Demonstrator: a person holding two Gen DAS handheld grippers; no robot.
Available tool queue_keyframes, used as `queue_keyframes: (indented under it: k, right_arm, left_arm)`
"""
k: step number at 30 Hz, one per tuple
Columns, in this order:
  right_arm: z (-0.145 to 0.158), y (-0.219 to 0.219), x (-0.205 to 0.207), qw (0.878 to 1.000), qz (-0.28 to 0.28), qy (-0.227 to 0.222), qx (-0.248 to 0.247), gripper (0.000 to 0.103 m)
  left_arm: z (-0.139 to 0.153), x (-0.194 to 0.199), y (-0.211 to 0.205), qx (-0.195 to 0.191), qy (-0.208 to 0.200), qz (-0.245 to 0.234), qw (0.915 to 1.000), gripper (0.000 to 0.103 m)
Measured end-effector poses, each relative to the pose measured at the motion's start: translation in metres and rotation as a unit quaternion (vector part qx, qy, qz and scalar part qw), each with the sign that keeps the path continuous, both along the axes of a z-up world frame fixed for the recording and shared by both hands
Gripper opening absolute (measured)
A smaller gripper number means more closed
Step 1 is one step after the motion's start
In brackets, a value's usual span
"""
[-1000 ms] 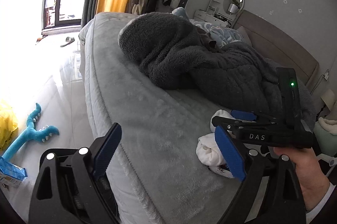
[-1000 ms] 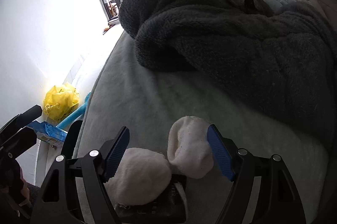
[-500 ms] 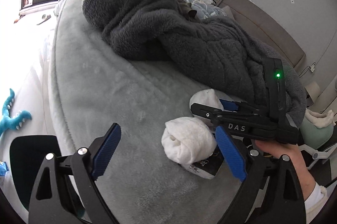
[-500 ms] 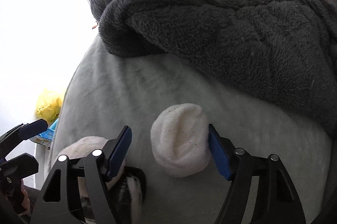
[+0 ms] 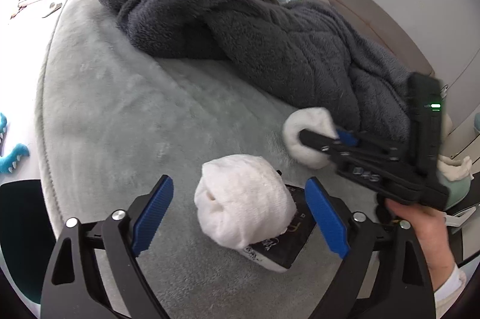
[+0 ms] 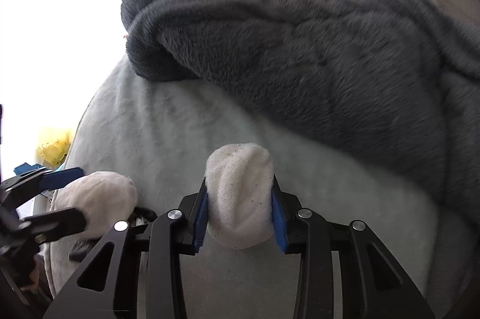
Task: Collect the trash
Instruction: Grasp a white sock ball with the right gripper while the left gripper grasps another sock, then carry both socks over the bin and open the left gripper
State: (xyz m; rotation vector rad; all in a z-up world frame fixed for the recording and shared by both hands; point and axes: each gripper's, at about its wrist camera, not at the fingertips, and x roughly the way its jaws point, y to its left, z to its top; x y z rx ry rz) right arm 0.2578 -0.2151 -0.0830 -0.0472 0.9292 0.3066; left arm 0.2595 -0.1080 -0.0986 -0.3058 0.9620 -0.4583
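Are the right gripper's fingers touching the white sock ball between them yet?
Touching. The right wrist view shows both blue fingers of the closing right gripper pressed against the sides of the white sock ball, no gap visible.

Dark fleece blanket (grey bed)

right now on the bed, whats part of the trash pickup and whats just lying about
In the job:
- far white sock ball, right gripper closing on it
- near white sock ball, between the closing left gripper pads, untouched
- black packet under it

Lying about:
- dark grey fleece blanket
- blue toy on the floor
- yellow bag
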Motion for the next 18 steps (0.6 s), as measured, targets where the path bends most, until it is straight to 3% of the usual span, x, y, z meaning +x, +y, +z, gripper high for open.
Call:
queue_keyframes:
  k: [6,10,18]
  right_arm:
    - [0.012,-0.016,-0.015,1.0,0.009,-0.017,0.015,0.037]
    - [0.018,-0.018,-0.021,0.999,0.011,-0.02,0.039,0.037]
    - [0.024,0.001,-0.023,0.997,0.014,-0.035,0.075,0.037]
  left_arm:
    - [-0.011,0.005,-0.016,0.037,0.012,-0.007,0.9992,0.071]
    - [-0.008,0.003,-0.016,0.046,-0.004,0.002,0.9989,0.059]
    - [0.021,-0.008,0.003,0.061,-0.084,0.04,0.9938,0.056]
